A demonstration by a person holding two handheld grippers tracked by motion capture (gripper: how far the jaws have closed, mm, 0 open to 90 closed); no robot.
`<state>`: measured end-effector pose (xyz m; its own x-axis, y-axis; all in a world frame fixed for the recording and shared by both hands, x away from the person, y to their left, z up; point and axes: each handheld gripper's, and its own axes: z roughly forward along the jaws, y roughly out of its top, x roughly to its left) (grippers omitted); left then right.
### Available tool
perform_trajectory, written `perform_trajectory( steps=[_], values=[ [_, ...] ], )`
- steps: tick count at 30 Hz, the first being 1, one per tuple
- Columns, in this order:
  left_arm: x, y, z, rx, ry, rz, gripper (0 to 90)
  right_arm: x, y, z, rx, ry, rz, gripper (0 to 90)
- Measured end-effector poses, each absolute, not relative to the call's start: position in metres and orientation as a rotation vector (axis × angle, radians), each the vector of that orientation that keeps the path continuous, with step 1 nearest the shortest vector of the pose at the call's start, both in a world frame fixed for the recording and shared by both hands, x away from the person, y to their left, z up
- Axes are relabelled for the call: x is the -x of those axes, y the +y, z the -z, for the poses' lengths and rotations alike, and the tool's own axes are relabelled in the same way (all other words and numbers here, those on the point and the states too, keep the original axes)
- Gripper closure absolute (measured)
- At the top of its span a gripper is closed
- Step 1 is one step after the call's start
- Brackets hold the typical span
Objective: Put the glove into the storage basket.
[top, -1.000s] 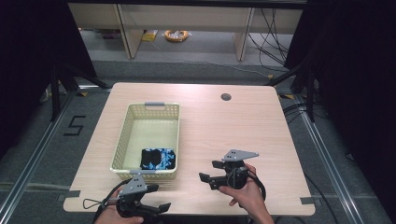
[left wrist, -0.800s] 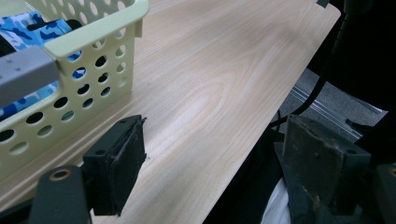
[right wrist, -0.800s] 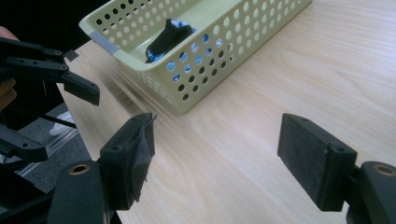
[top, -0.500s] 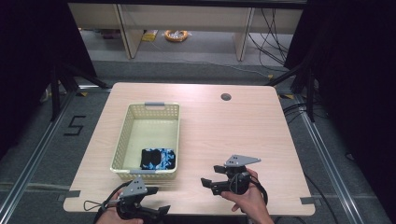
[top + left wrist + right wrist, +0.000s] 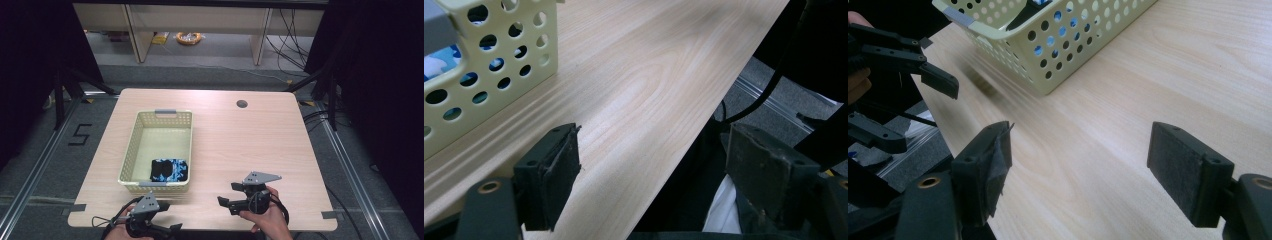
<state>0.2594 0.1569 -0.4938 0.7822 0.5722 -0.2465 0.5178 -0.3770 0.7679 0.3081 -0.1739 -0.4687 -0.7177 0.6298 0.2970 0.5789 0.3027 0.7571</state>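
A pale yellow perforated basket (image 5: 156, 125) stands on the left half of the wooden table (image 5: 240, 145). A black and blue patterned cloth (image 5: 170, 170) lies in its near end. My left gripper (image 5: 169, 216) is open at the table's near edge, just in front of the basket, with nothing between its jaws. My right gripper (image 5: 227, 194) is open too, low over the table to the right of the basket, pointing left. In the left gripper view the gripper (image 5: 659, 175) straddles the table edge beside the basket (image 5: 489, 60). The right gripper view shows its empty gripper (image 5: 1088, 167), the basket (image 5: 1073, 30) and the left gripper (image 5: 908, 107).
A round cable hole (image 5: 242, 104) sits near the table's far edge. Metal rails (image 5: 35, 170) run along the floor on both sides. Shelving legs (image 5: 132, 30) and cables (image 5: 287, 35) lie beyond the table.
Both grippers have drawn back a little toward the near edge of the table. They stay open and empty. The basket and cloth have not moved.
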Motion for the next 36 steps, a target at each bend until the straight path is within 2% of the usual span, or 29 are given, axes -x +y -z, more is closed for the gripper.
perform_trajectory(
  steps=[10,14,20,36],
  values=[
    [-0.257,0.157,0.498,-2.092,0.806,-0.095,21.3,-0.298,-0.174,0.475,-1.162,2.511,-1.427,25.7],
    [-0.254,0.154,0.500,-2.060,0.822,-0.077,21.2,-0.295,-0.175,0.479,-1.126,2.516,-1.399,22.9],
    [-0.253,0.156,0.501,-2.098,0.796,-0.099,21.3,-0.288,-0.176,0.482,-1.156,2.518,-1.347,20.7],
    [-0.249,0.156,0.507,-2.102,0.812,-0.156,20.2,-0.271,-0.174,0.492,-1.064,2.559,-1.212,20.5]
  ],
)
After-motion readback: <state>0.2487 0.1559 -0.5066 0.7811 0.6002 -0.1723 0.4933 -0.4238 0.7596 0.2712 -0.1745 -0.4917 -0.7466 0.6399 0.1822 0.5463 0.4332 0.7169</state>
